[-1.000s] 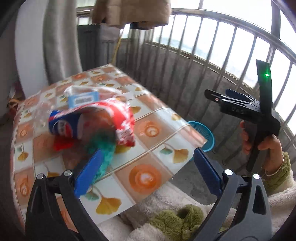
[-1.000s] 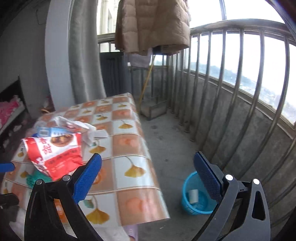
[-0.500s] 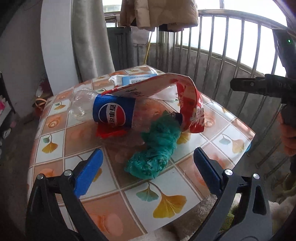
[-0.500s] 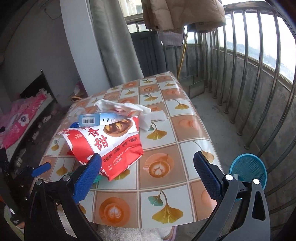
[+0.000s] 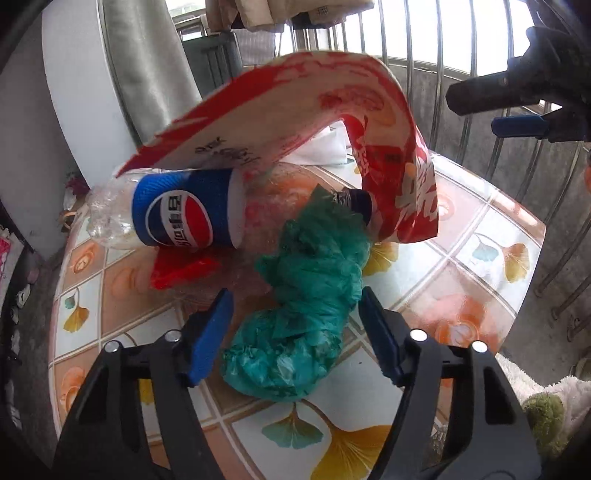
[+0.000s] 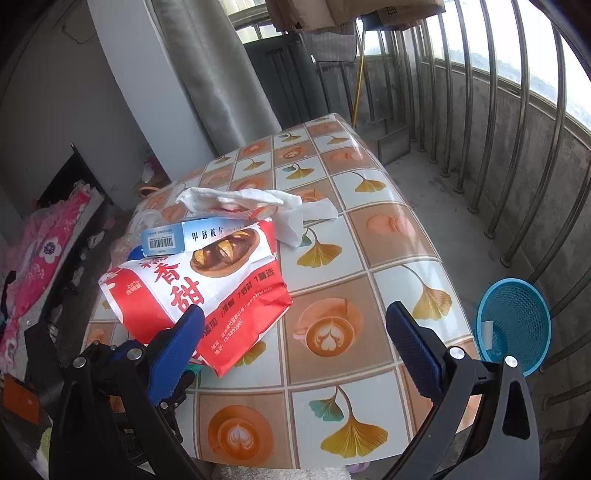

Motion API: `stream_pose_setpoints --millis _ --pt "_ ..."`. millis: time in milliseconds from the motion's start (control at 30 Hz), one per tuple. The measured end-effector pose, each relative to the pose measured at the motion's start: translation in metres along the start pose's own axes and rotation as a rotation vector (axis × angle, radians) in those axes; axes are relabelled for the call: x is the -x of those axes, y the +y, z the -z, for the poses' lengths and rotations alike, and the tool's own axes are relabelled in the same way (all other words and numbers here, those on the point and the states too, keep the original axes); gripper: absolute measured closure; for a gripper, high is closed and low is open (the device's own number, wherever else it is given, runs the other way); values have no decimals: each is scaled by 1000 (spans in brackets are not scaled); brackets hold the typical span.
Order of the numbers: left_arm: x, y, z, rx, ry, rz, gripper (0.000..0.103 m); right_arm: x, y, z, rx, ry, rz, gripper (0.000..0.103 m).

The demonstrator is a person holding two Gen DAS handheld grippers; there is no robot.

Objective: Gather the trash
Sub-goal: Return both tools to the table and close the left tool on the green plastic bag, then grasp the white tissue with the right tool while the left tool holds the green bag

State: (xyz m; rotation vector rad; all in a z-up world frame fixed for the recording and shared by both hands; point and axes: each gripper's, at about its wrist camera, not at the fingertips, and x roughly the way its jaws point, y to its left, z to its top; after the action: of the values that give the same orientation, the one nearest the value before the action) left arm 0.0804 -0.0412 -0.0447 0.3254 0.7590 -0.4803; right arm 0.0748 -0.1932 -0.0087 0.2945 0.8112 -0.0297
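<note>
Patterned tablecloth [image 6: 373, 258]; grey curtain [image 6: 207, 74]; balcony railing [image 6: 517, 110]; hanging coat [image 6: 332, 11].

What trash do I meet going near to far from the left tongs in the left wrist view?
Left tongs, jaws closing around it but not yet pressing → green plastic bag → Pepsi bottle → red snack bag arching over the bottle.

Pepsi bottle [image 5: 177, 218]: neck end hidden behind green plastic bag [image 5: 306, 295], top under red snack bag [image 5: 295, 107]; in right wrist view only a blue sliver shows beside that snack bag. Red scrap [image 5: 177, 267] under the bottle, unidentifiable. White item in blue basket [image 6: 513, 328] too small. Right gripper [image 5: 517, 110] cut by edge.
</note>
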Motion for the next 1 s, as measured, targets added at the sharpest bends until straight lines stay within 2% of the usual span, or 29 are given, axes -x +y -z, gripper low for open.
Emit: stream_pose_setpoints --millis 67,100,200,233,600,767,1000 --pt "-2 -2 -1 -1 -1 2 47 -2 1 -2 -2 1 -3 7" --pt "-2 -3 -1 -3 -2 7 53 -2 0 -2 -4 0 -5 8" --pt "-1 -4 -2 -8 0 12 57 -1 -2 -2 -19 -3 -10 9" --pt "0 -4 -1 -9 1 12 62 0 -4 -2 -25 -4 -11 9" --pt "43 4 12 12 -23 49 63 12 -11 -18 -24 -43 -24 13" --pt "46 20 13 85 -20 56 63 11 2 -39 38 -69 -44 16" --pt "50 45 20 168 -16 59 63 0 46 -90 207 -77 -113 26"
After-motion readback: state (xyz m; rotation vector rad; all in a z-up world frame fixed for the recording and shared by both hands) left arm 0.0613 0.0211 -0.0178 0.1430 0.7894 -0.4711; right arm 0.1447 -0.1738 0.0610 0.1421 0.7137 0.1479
